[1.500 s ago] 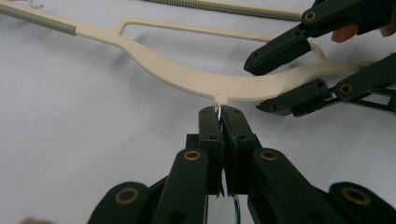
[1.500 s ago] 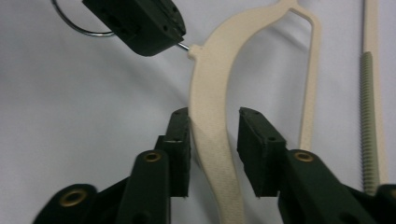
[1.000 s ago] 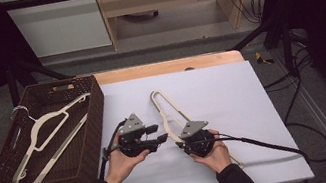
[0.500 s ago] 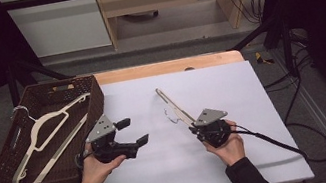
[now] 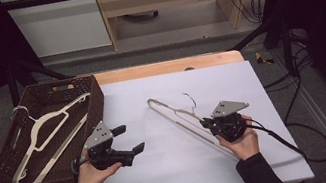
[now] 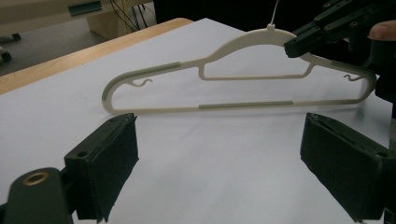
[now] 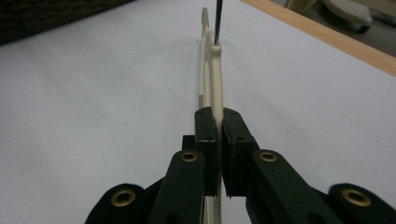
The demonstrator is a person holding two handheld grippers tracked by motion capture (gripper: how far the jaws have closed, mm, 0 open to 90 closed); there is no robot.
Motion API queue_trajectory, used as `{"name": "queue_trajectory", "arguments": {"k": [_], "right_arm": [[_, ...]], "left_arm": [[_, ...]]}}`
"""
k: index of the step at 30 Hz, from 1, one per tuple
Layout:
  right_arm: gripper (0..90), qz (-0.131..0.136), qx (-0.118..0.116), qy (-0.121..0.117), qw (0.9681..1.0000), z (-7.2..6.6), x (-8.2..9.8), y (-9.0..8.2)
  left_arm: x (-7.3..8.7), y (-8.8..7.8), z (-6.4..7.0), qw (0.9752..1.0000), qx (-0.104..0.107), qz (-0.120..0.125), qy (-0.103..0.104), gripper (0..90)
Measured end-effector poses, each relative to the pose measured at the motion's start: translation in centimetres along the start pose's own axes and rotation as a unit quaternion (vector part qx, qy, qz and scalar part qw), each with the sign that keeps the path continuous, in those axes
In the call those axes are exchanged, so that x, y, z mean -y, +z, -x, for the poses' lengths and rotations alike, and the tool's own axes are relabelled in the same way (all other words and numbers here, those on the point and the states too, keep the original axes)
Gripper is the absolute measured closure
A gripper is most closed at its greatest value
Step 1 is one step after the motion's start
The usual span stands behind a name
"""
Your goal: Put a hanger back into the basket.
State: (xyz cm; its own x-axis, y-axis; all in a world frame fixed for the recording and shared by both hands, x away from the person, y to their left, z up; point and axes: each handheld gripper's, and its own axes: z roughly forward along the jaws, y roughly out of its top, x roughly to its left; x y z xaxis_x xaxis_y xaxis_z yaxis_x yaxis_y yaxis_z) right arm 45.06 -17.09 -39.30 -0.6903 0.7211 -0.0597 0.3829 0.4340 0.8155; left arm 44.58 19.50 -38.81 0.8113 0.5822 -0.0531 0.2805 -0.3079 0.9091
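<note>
A cream plastic hanger (image 5: 174, 115) stands on edge on the white table top (image 5: 261, 84), running diagonally from the middle toward the front right. My right gripper (image 5: 206, 123) is shut on its upper arm near the neck. In the right gripper view the hanger (image 7: 215, 79) runs straight ahead out of the closed gripper (image 7: 219, 122). My left gripper (image 5: 128, 138) is open, a hand's width left of the hanger and touching nothing. The left gripper view shows its wide-apart gripper (image 6: 219, 168) facing the hanger (image 6: 243, 105) side-on, with the right gripper's fingers (image 6: 301, 43) clamped near the hook.
A dark woven basket (image 5: 95, 101) sits at the table's left edge with two cream hangers (image 5: 49, 122) lying inside. A black cable (image 5: 287, 143) trails from the right gripper across the front right. A wooden strip (image 5: 167, 67) borders the table's far edge.
The left gripper has pulled away leftward from the hanger and stands open. The right gripper has shifted right with the hanger, which has turned from lying flat to standing on edge.
</note>
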Motion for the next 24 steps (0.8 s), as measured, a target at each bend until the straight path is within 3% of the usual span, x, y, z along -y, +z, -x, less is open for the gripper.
{"name": "queue_trajectory", "arguments": {"k": [7,10,16,24], "right_arm": [[87.0,0.012,-0.068,-0.004,0.9976,-1.6,-1.0,-0.2],[87.0,0.012,-0.107,-0.016,0.9940,-2.8,-1.5,0.2],[87.0,0.006,-0.158,-0.029,0.9870,-4.6,-2.0,1.0],[87.0,0.001,-0.185,-0.036,0.9821,-5.7,-2.1,1.6]], "left_arm": [[0.1,0.4,0.1,0.9999,0.011,-0.005,0.004,12.9],[0.2,0.8,0.3,0.9997,0.015,-0.014,0.012,13.8],[0.4,1.5,0.9,0.9989,0.026,-0.028,0.027,19.2],[0.7,2.7,1.5,0.9962,0.040,-0.058,0.051,36.2]]}}
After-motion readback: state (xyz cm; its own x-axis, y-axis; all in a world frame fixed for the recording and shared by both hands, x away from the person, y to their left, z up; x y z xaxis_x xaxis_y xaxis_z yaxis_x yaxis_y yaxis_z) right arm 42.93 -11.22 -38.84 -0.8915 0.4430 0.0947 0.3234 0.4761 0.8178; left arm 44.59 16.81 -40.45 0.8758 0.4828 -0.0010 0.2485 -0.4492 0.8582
